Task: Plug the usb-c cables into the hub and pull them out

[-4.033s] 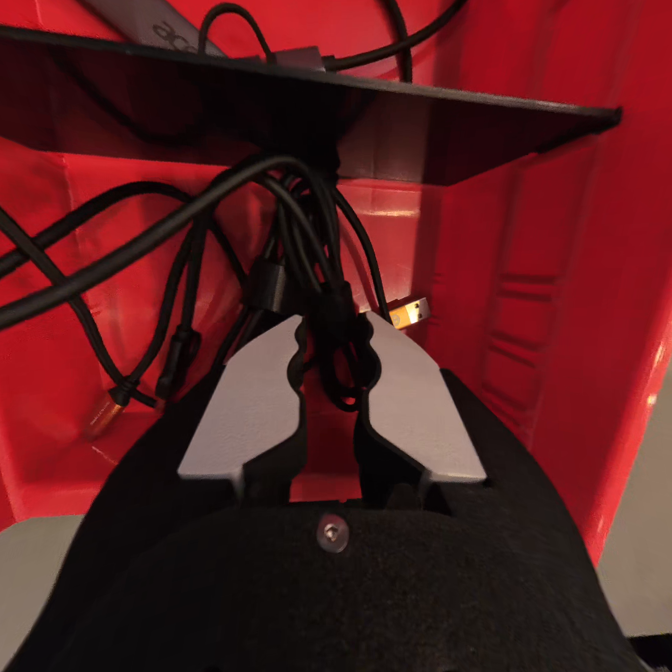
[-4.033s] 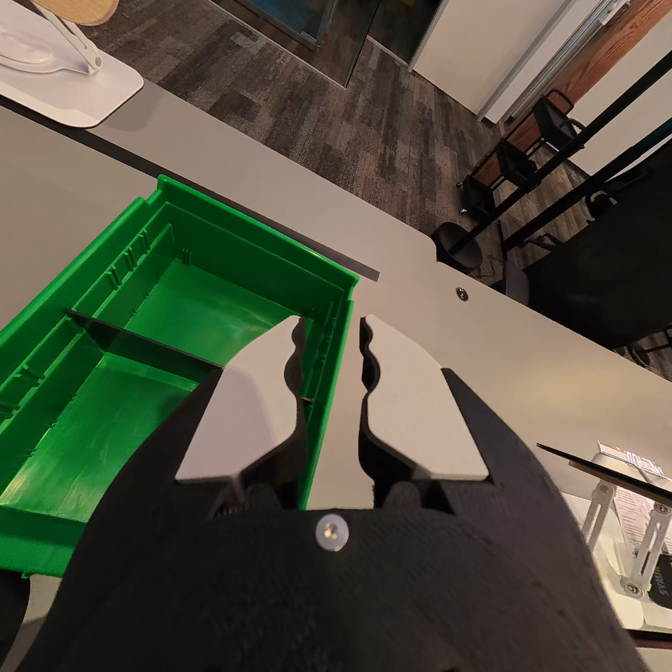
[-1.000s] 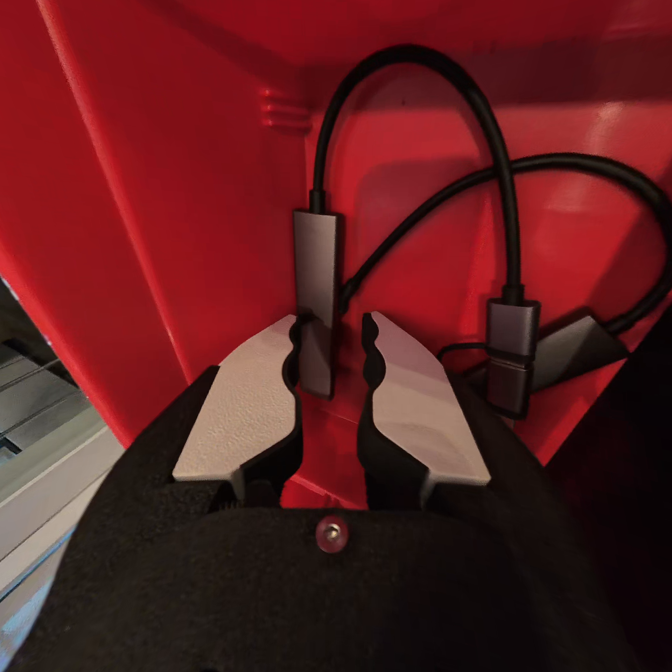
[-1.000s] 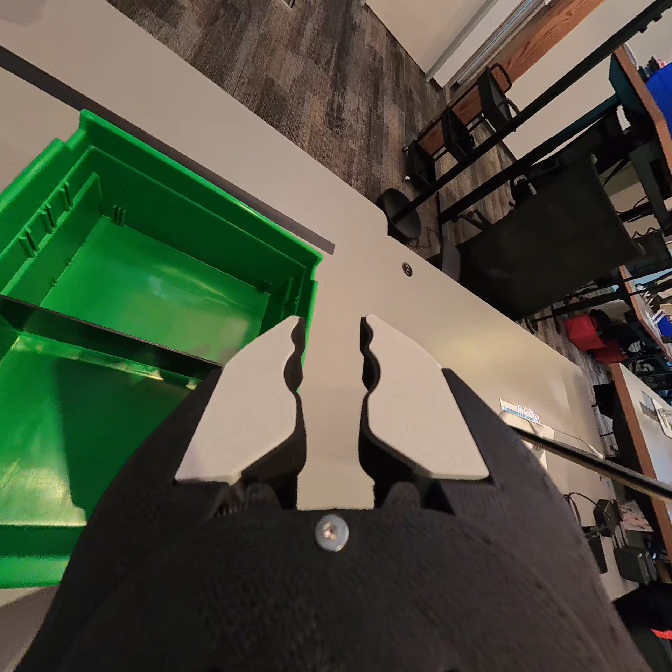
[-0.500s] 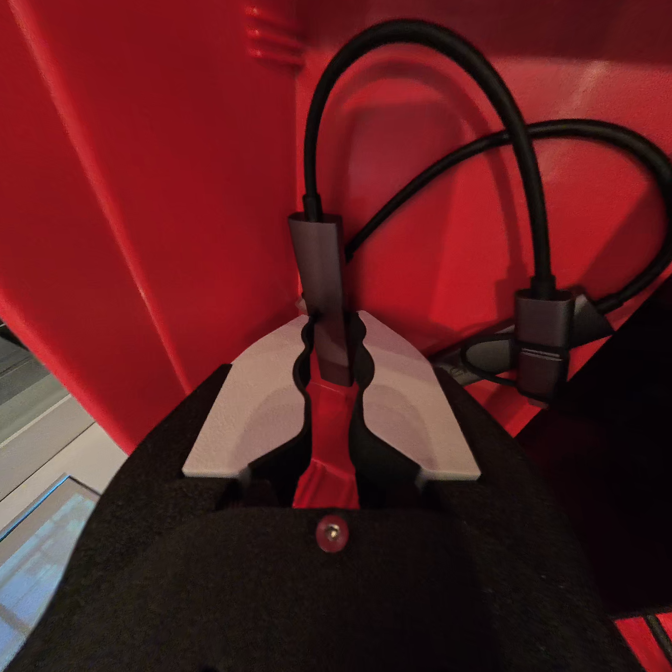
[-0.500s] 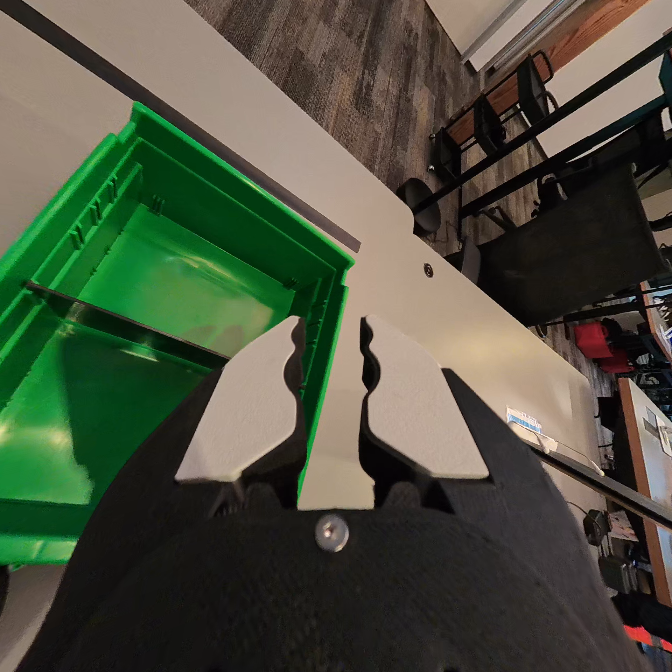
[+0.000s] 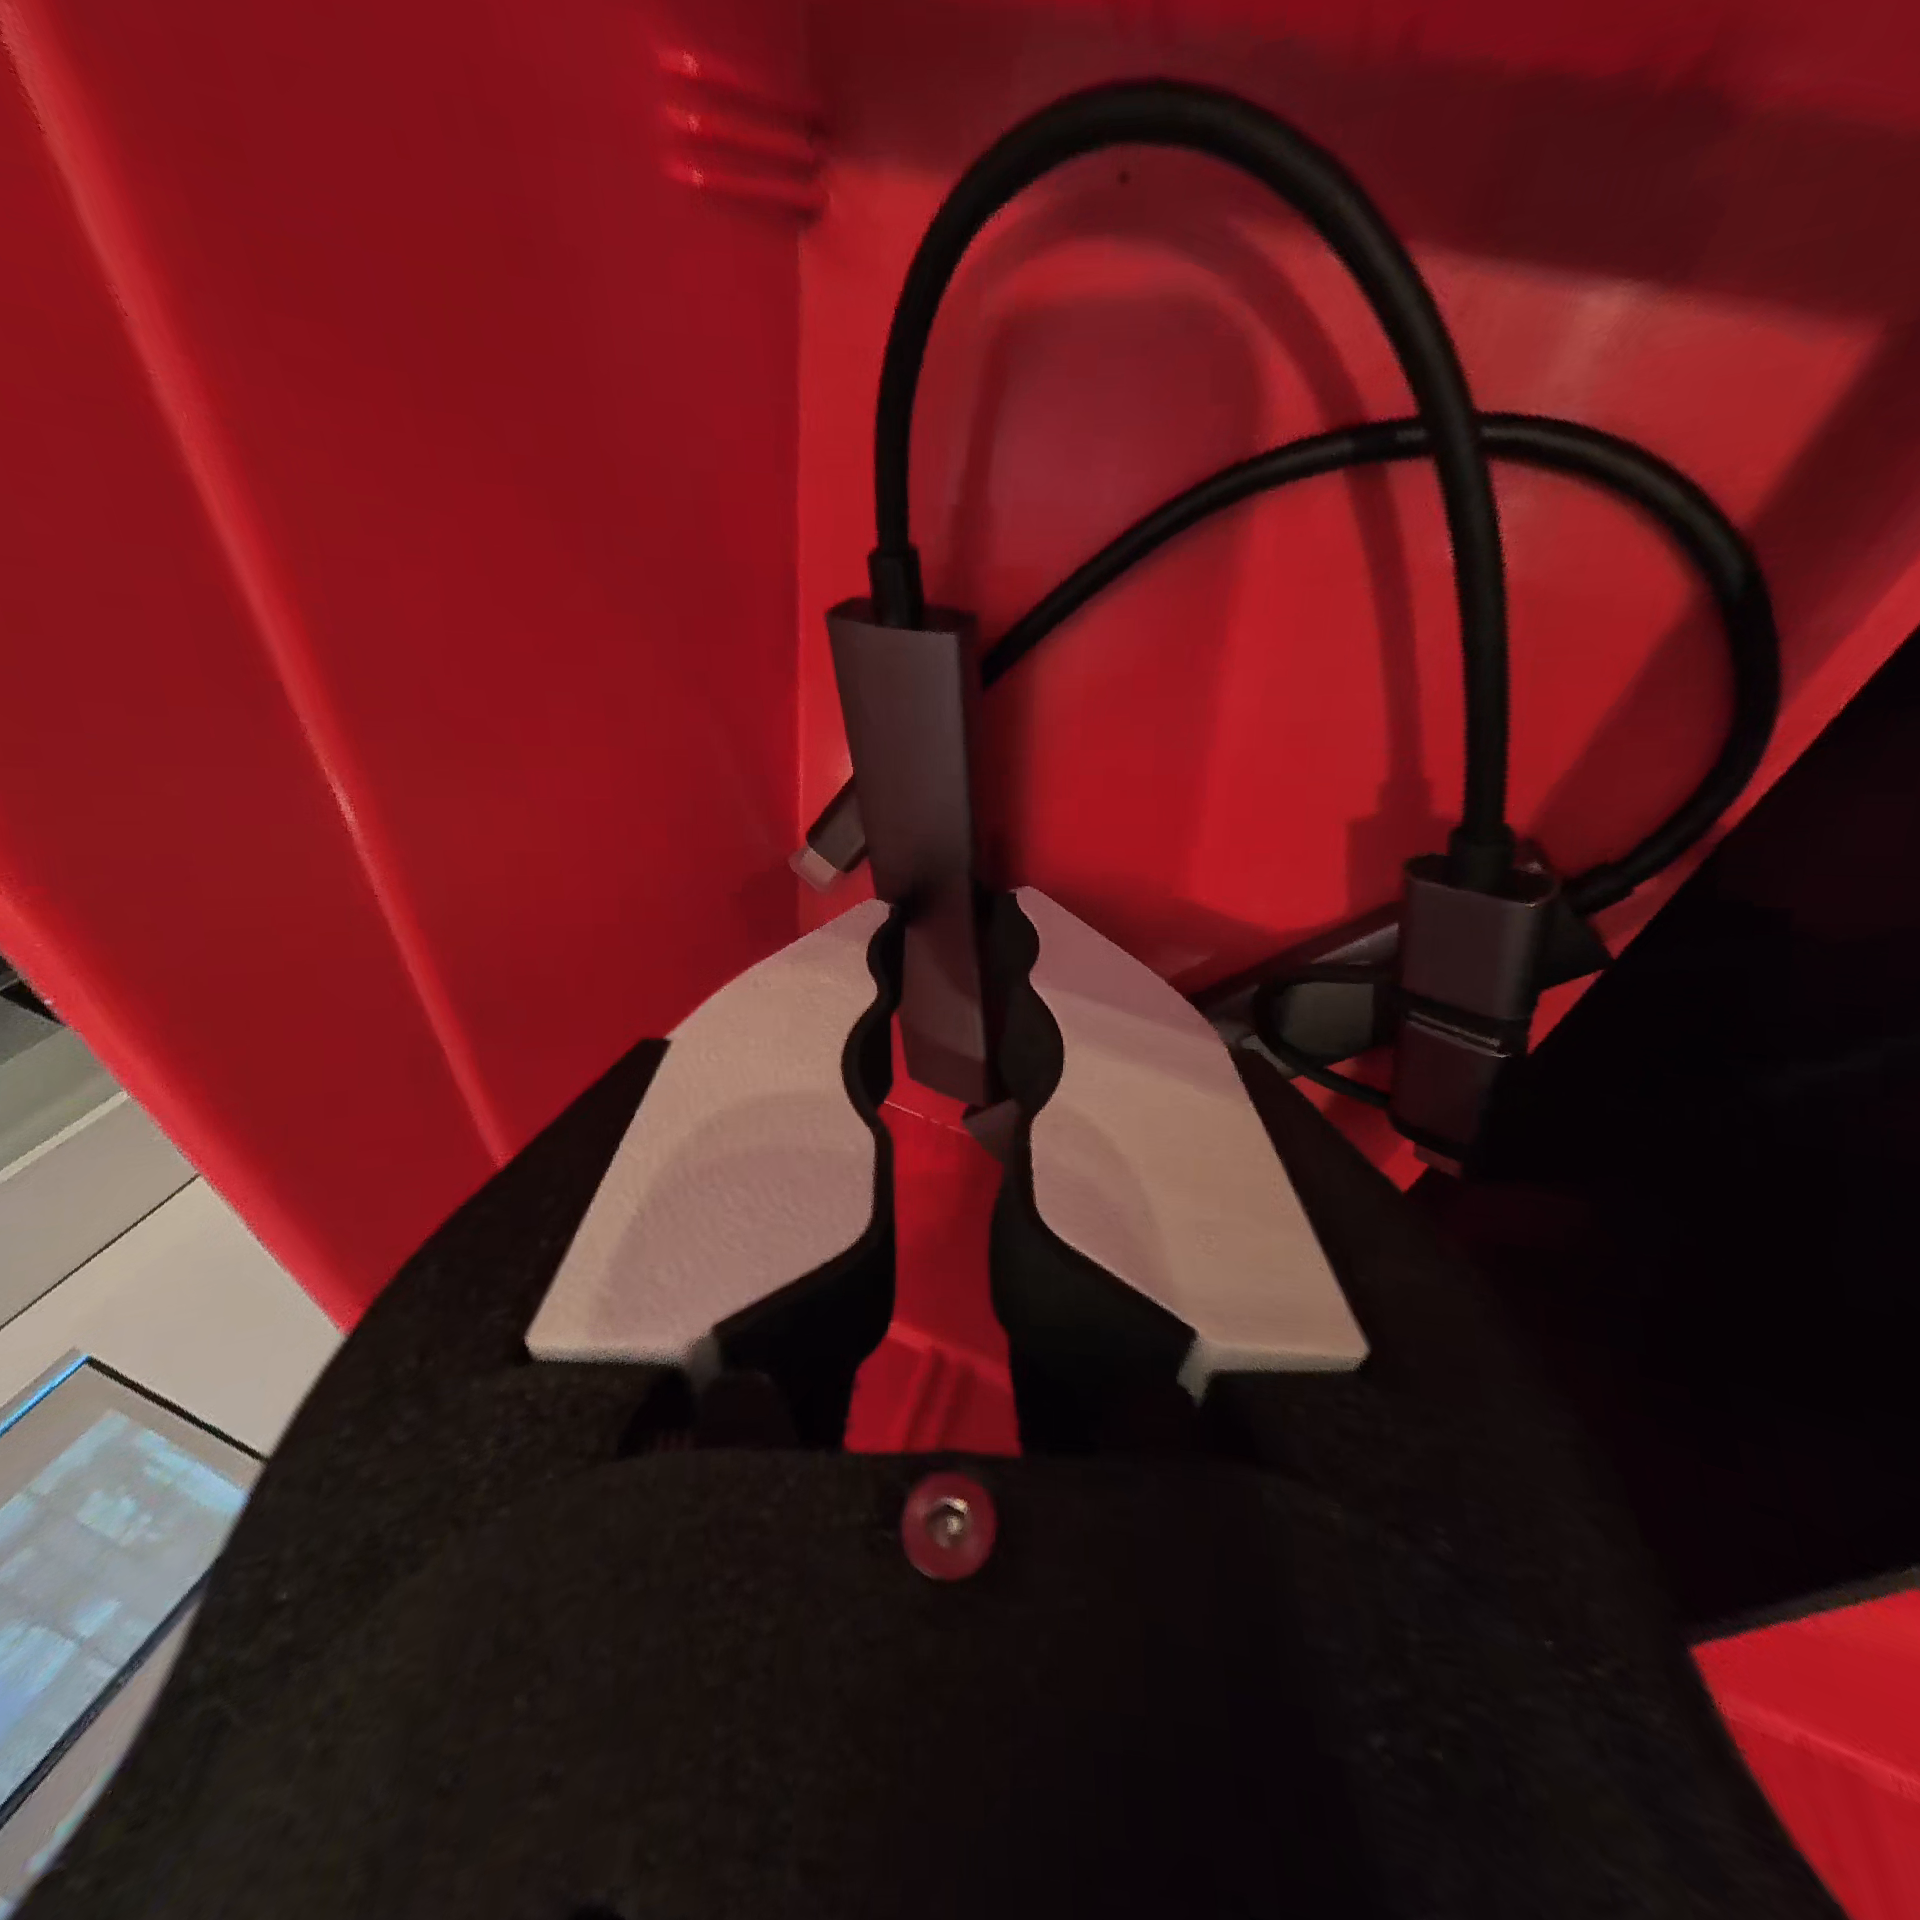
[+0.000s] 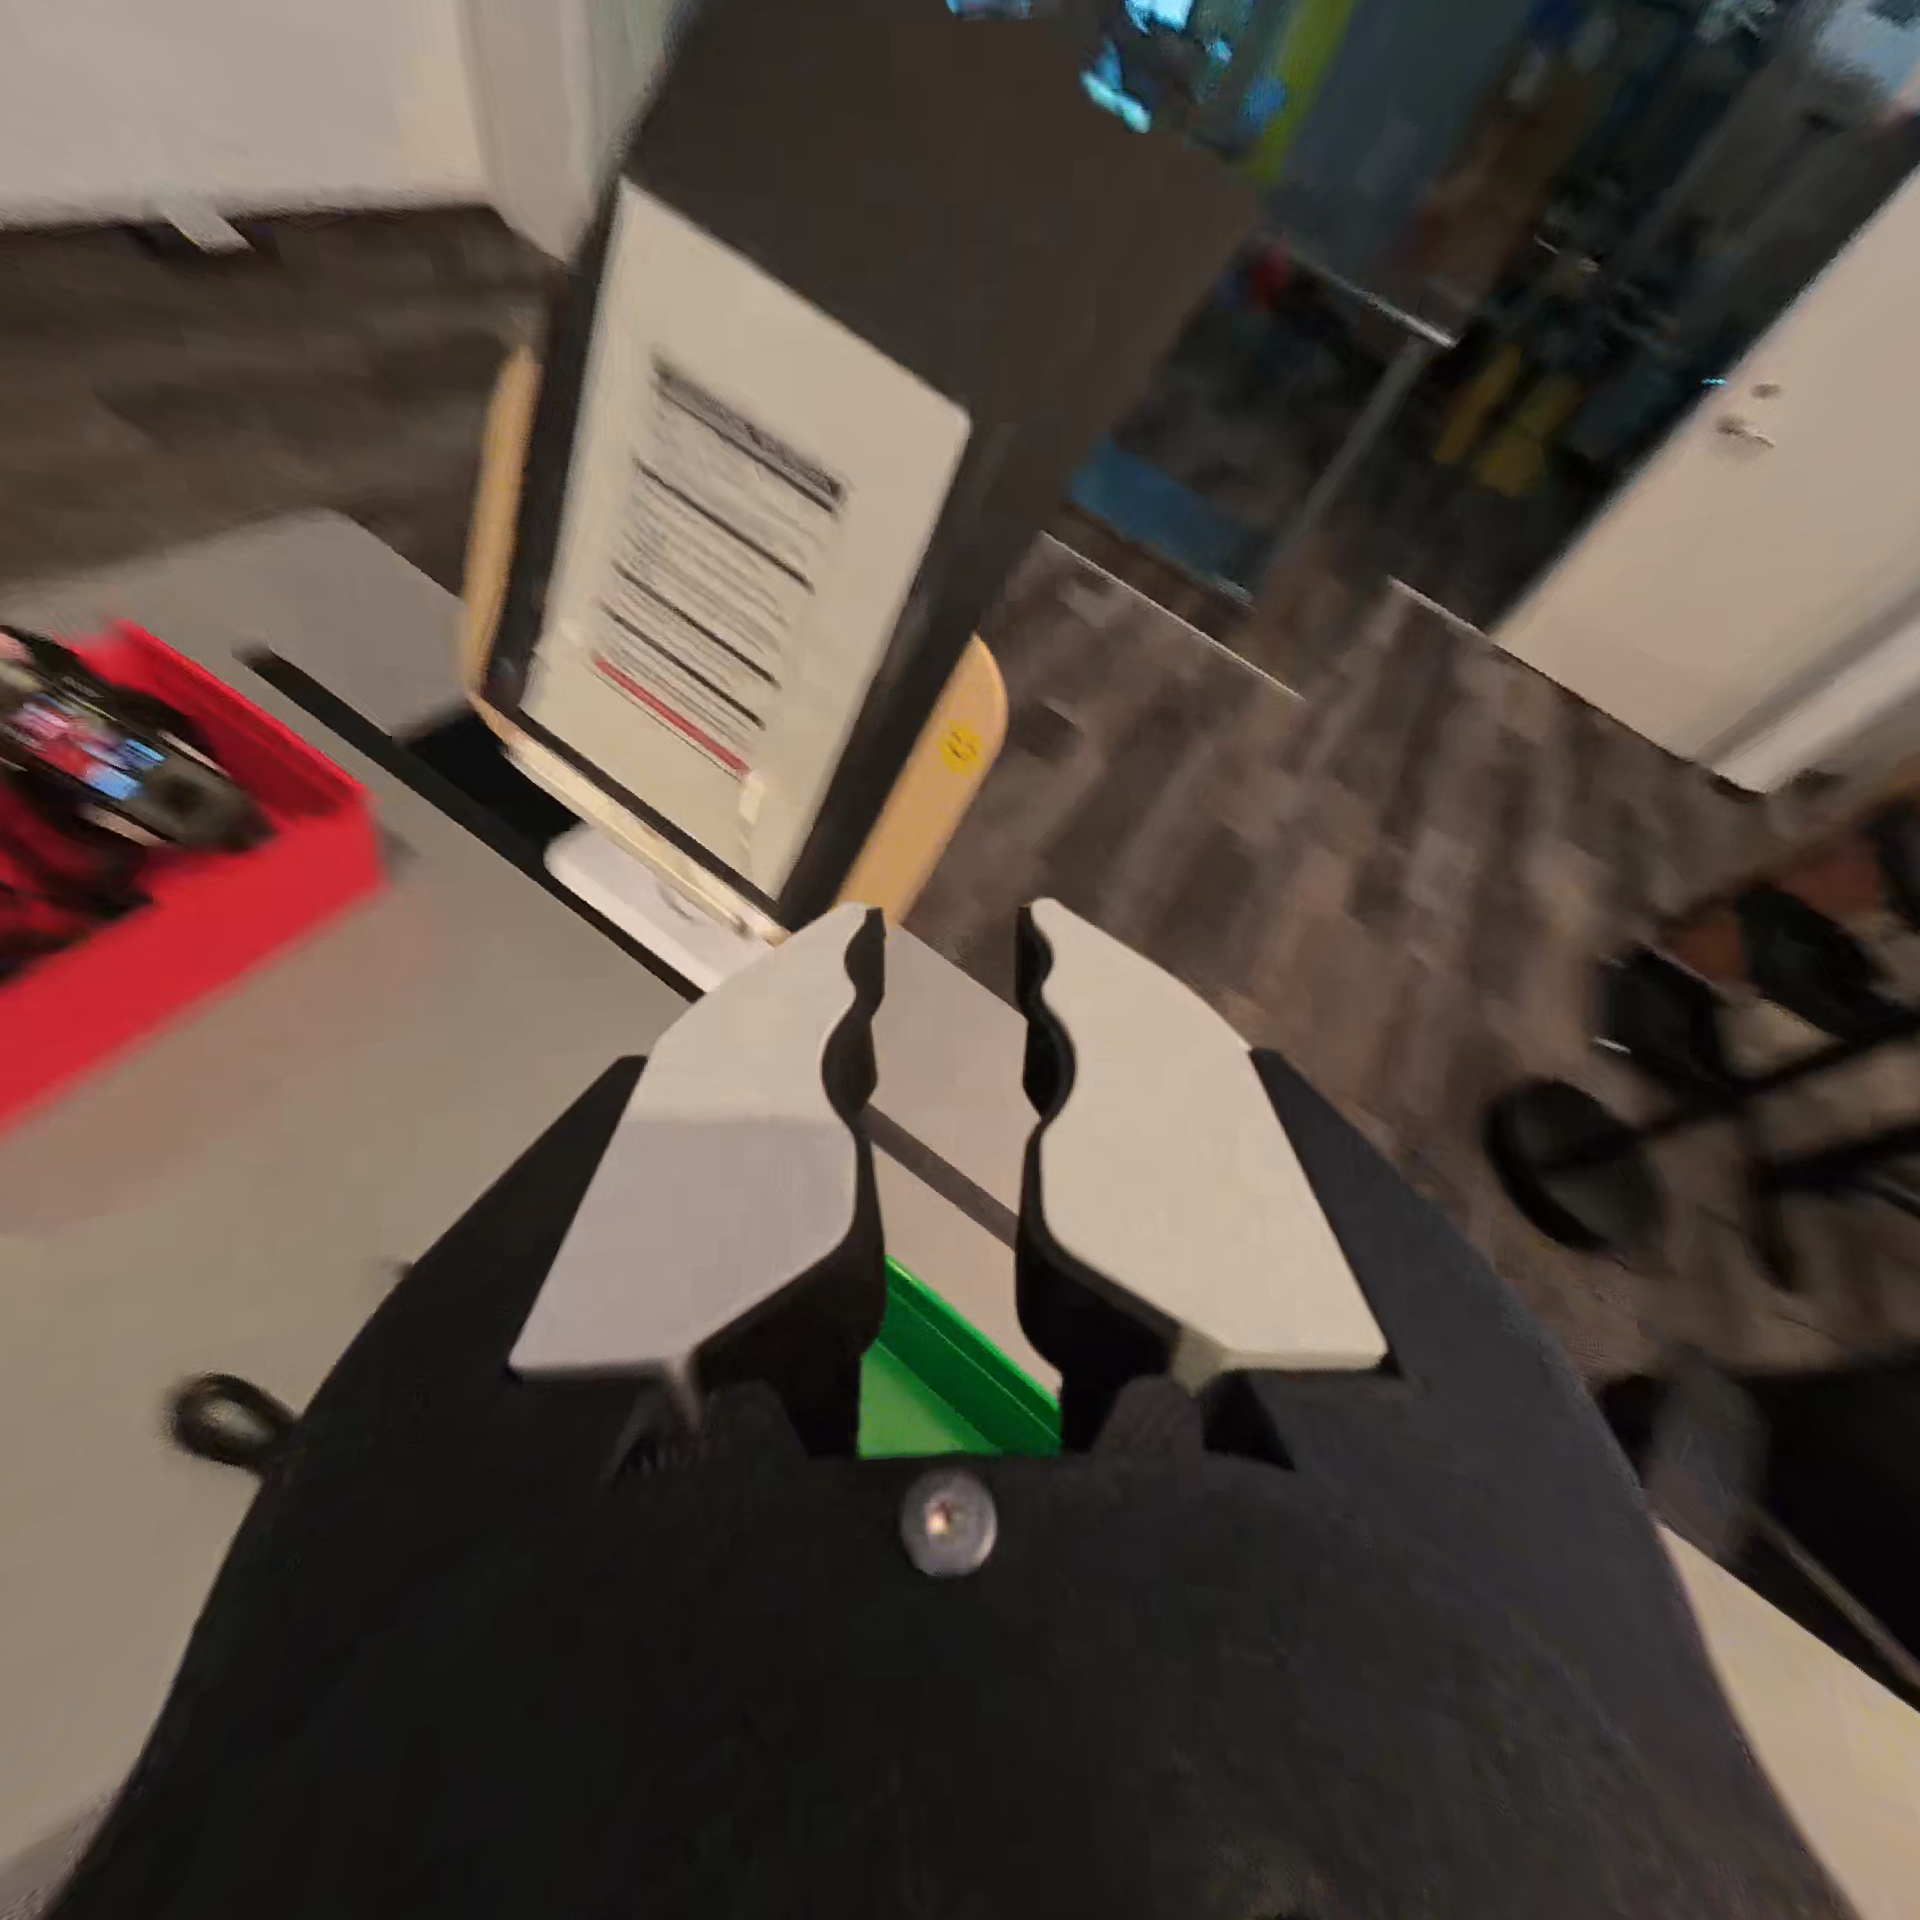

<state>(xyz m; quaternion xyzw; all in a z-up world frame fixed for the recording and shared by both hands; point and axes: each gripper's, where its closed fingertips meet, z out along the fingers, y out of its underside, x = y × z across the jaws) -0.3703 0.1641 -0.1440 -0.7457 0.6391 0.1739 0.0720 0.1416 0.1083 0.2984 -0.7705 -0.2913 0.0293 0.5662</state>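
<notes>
In the left wrist view my left gripper is inside a red bin, shut on the lower end of a slim grey hub that stands nearly upright, slightly tilted. A black cable loops from the hub's top over to a grey plug mated to another grey piece at the right. A silver-tipped usb-c plug pokes out left of the hub. A second black cable curls behind. My right gripper is open and empty, above the table; its view is blurred.
In the right wrist view the red bin sits at the left on the white table. A green bin lies just below my fingers. A stand with a printed sheet is beyond the table edge. Chairs and floor lie right. The left gripper's tips are roughly 70 cm from the right gripper's.
My left gripper closed on the hub, which has tilted and uncovered the usb-c plug beside it. My right gripper swung fast away from the green bin and now faces the room.
</notes>
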